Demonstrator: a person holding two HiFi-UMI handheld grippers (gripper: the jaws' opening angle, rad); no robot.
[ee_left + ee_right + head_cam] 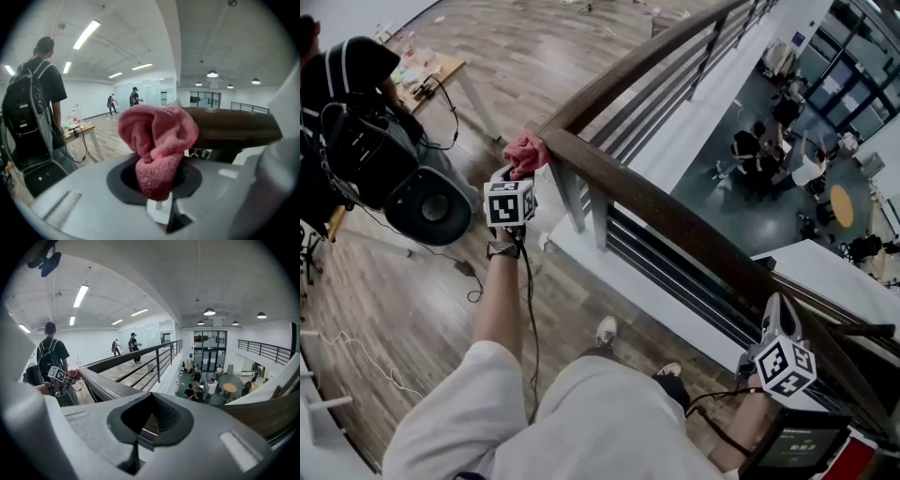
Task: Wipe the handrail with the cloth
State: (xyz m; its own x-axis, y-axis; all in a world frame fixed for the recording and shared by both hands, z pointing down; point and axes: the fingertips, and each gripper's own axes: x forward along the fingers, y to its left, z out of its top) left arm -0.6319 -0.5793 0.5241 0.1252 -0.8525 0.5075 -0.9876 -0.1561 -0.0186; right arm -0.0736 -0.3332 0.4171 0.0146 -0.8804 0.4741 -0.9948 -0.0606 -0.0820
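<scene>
Far left in the head view, a person with a black backpack (342,89) is seen standing by a small wooden table (448,67). A black round-fronted case (427,206) is seen on the wood floor (412,309) just below them. Cables are seen trailing over the floor.

The left gripper (517,172) is held up on an outstretched arm and pointed at the bend of the handrail (675,220). It is clenched on the cloth (526,153), a pink terry cloth bunched into a wad. In the left gripper view the wad is seen rising out of the closed jaws and pressed against the end of the dark wooden rail. The cloth is touching the rail at the corner where two rail sections meet, on the rail's near side and top.

The handrail is run diagonally down to the right, with grey bars beneath it. A lower level with seated people (769,150) and a round table (842,204) is seen beyond it.

The right gripper (776,314) is held low at the right, close against the rail. In the right gripper view its jaws are drawn together with nothing between them, and the rail is seen running off beneath and beyond it. A tablet screen (797,448) is seen at the bottom right corner.
</scene>
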